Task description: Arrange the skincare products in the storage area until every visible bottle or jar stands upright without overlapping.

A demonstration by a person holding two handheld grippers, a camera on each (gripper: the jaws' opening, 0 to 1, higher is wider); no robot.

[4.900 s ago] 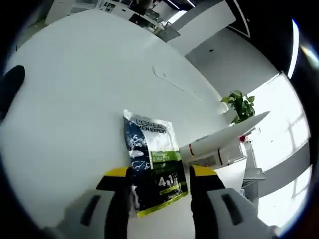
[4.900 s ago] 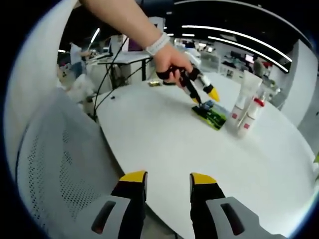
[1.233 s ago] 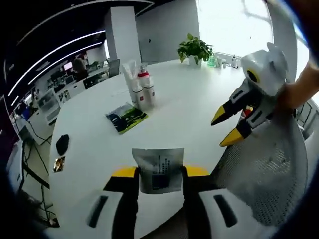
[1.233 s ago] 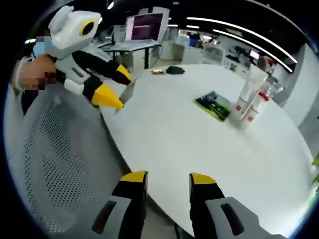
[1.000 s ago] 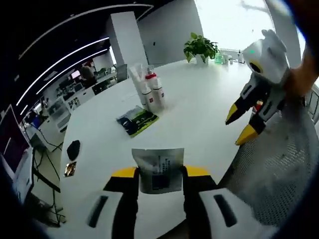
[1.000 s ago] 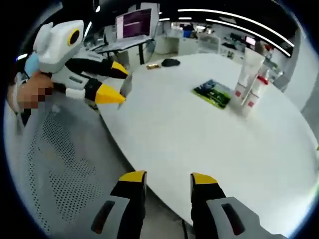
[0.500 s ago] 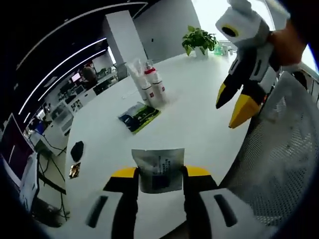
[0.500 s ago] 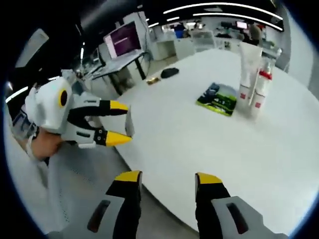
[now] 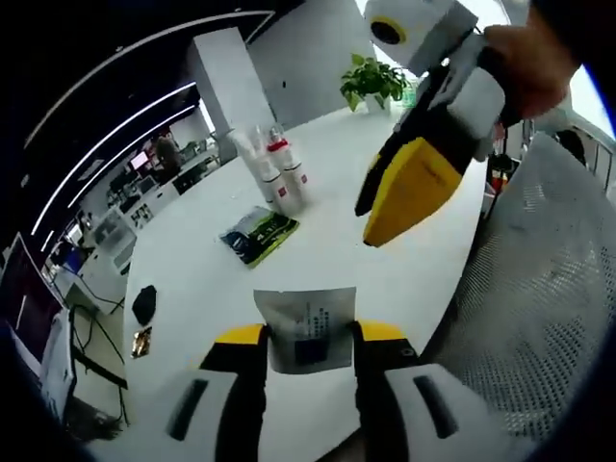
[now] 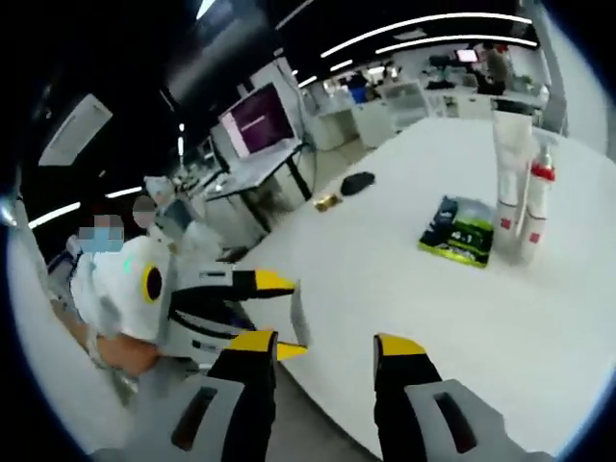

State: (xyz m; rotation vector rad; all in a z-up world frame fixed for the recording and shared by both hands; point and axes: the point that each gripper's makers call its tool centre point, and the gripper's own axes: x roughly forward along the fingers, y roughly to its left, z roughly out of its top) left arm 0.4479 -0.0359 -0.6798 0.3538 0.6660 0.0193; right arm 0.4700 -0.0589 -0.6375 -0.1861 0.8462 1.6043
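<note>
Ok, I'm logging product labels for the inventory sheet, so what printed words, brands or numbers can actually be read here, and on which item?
Grey sachet held in the left gripper: dark printed block, too small to read.
Green and dark sachet lying on the white table: a pale mark, perhaps digits, too blurred to read.
White tube and red-capped bottle: red label bands, lettering unreadable.
Monitor: purple screen, no legible text.
</note>
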